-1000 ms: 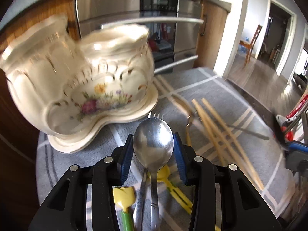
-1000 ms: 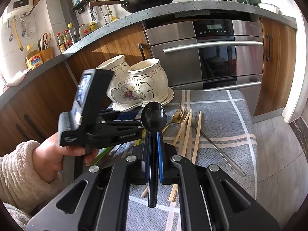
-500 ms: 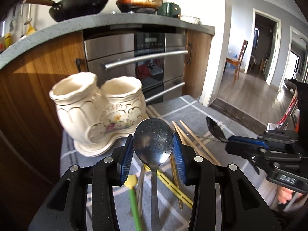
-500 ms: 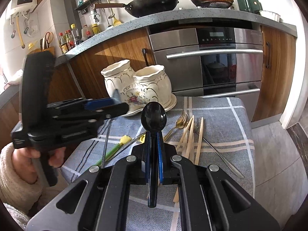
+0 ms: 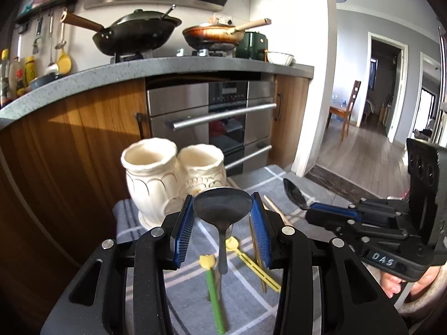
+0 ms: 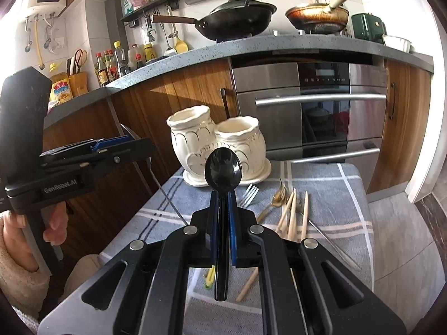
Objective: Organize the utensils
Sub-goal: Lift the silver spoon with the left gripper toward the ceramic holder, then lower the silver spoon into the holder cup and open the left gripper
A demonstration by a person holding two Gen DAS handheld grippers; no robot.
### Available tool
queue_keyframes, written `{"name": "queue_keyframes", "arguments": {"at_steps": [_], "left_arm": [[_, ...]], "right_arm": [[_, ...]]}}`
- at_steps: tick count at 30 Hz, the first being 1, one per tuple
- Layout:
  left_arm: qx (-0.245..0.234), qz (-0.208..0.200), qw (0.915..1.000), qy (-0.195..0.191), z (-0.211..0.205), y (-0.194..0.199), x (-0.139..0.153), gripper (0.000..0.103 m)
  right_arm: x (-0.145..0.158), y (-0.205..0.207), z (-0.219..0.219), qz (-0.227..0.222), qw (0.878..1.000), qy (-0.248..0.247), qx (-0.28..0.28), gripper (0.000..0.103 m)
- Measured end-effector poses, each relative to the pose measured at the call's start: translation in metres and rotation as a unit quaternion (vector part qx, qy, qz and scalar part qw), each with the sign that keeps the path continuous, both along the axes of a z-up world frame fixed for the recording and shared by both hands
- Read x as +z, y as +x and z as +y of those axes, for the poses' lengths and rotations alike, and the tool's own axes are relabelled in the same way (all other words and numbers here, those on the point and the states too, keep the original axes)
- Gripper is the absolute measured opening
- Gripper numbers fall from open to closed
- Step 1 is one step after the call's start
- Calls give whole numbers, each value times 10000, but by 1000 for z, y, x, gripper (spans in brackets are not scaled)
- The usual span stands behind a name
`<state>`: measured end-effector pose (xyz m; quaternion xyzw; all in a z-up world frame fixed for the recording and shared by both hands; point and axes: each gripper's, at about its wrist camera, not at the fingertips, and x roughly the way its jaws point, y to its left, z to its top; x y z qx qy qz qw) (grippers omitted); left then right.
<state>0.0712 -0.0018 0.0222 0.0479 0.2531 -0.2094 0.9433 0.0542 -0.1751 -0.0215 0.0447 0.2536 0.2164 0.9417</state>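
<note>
My left gripper (image 5: 222,196) is shut on a steel spoon (image 5: 223,240), its blue pads pressing the sides of the bowl and the handle hanging down. It hovers above the grey checked cloth (image 5: 184,284), short of the cream two-cup ceramic holder (image 5: 167,176). My right gripper (image 6: 223,195) is shut on the handle of a black spoon (image 6: 223,172), bowl upward, also short of the holder (image 6: 215,145). Both cups look empty. The left wrist view shows the right gripper (image 5: 310,209) to the right, and the right wrist view shows the left gripper (image 6: 145,146) to the left.
On the cloth lie wooden chopsticks (image 6: 293,212), a steel fork (image 6: 250,194), a gold spoon (image 6: 279,195), a green-handled utensil (image 5: 213,287) and a yellow one (image 5: 251,259). Wooden cabinets and an oven (image 6: 321,111) stand behind the table. The floor drops away at right.
The left gripper has risen and drawn back with the steel spoon, so the holder looks smaller and farther. The right gripper rose a little with the black spoon. Both grips are unchanged.
</note>
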Motion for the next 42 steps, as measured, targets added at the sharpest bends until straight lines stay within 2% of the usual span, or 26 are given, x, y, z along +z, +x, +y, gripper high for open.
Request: {"name": "queue_keyframes", "arguments": {"at_steps": [9,15,19,27,32,42], "left_arm": [[110,-73,9999,102,14,14,45,42],[337,-177,9993,-19,30,42,85,42],[493,-256,9984,47,33,68,109,42],[632,-378,9971,181,32,103,134,42],[817,-379,9954,342,28,128,126,42],[945,132,9948,349,33,161,76,42]], "right_arm": [[23,33,12,-270,9995,158,109,7],[37,85,13,-333,9989,338,-64,6],[43,119,14,-332,9978,563,-149,7],[44,172,23,-382,9950,913,-115,7],[30,196,27,-270,9899,1393,-15,7],[3,203,37,-129,9945,1031,-107,7]]}}
